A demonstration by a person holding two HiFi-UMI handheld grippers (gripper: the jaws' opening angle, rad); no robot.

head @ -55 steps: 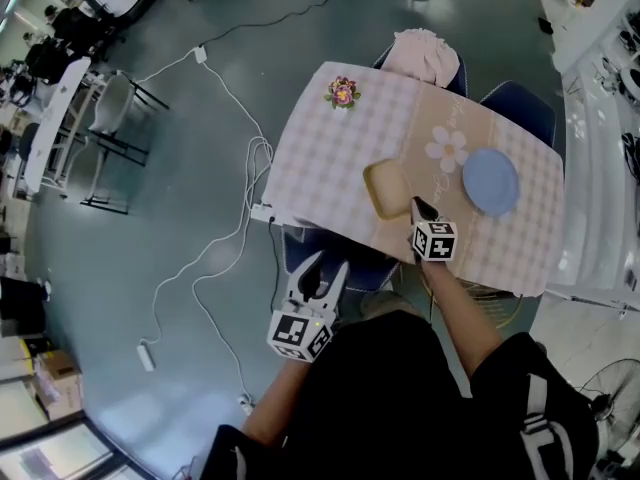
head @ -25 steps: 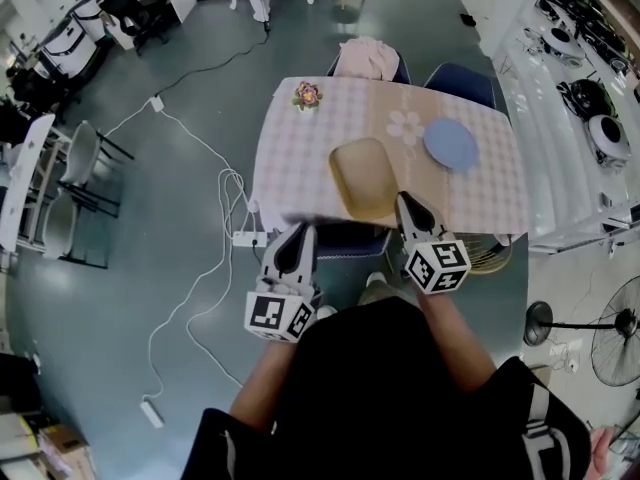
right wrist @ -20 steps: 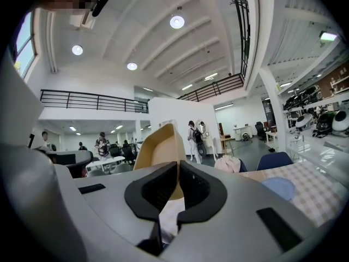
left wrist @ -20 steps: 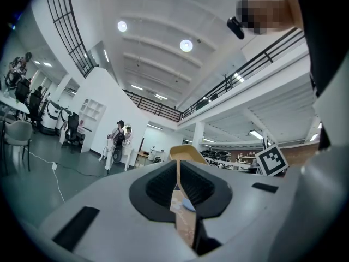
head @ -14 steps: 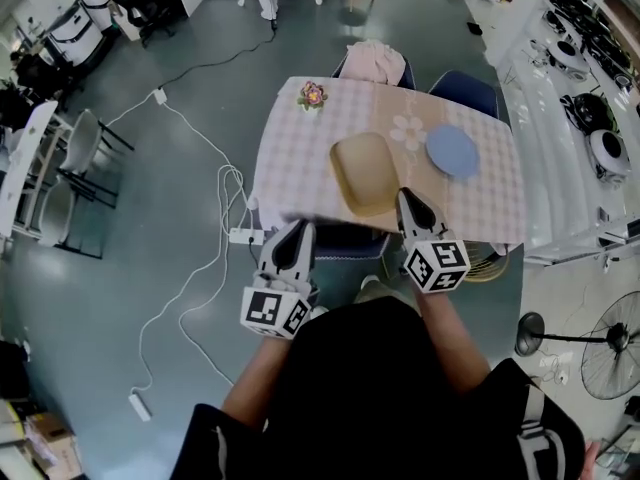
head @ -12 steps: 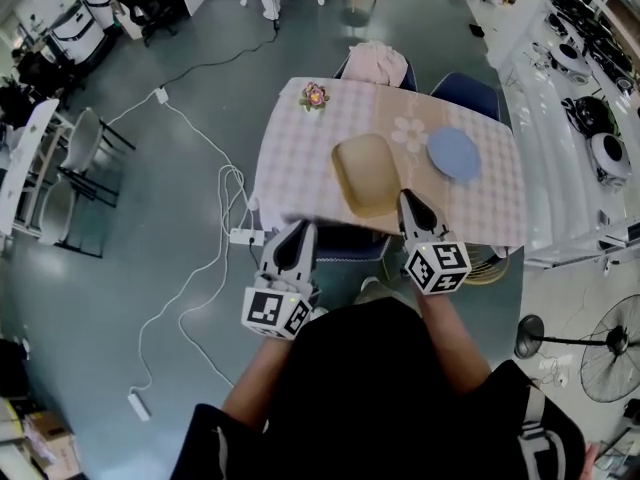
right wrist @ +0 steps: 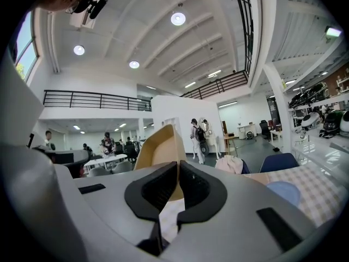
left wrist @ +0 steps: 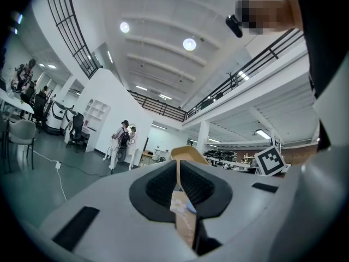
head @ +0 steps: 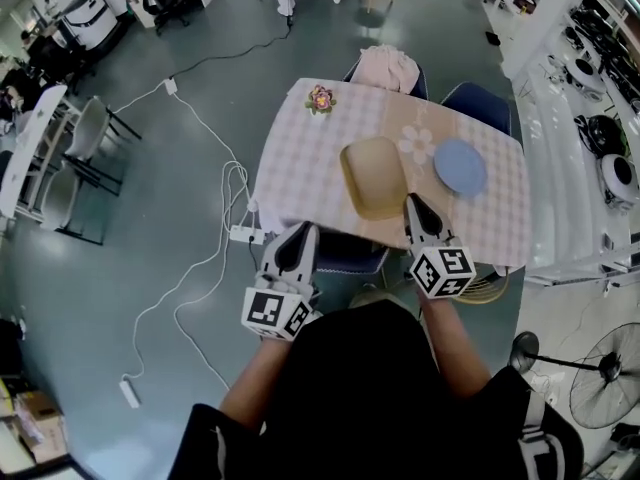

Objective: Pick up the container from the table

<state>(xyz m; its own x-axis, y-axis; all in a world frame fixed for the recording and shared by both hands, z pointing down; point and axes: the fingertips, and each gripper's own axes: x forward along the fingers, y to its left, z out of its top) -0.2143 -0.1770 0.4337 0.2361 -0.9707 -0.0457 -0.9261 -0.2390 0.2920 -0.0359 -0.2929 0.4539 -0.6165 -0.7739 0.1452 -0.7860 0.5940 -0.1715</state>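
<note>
Right gripper (head: 413,205) pinches the container (head: 372,175) by one rim only, left gripper (head: 304,231) closed on nothing, so it may pivot, slip and drop onto the table (head: 300,163).

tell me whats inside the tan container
Nothing shows inside the container: its bare tan floor is visible from above. Only the near corner, under the right gripper, is hidden.
</note>
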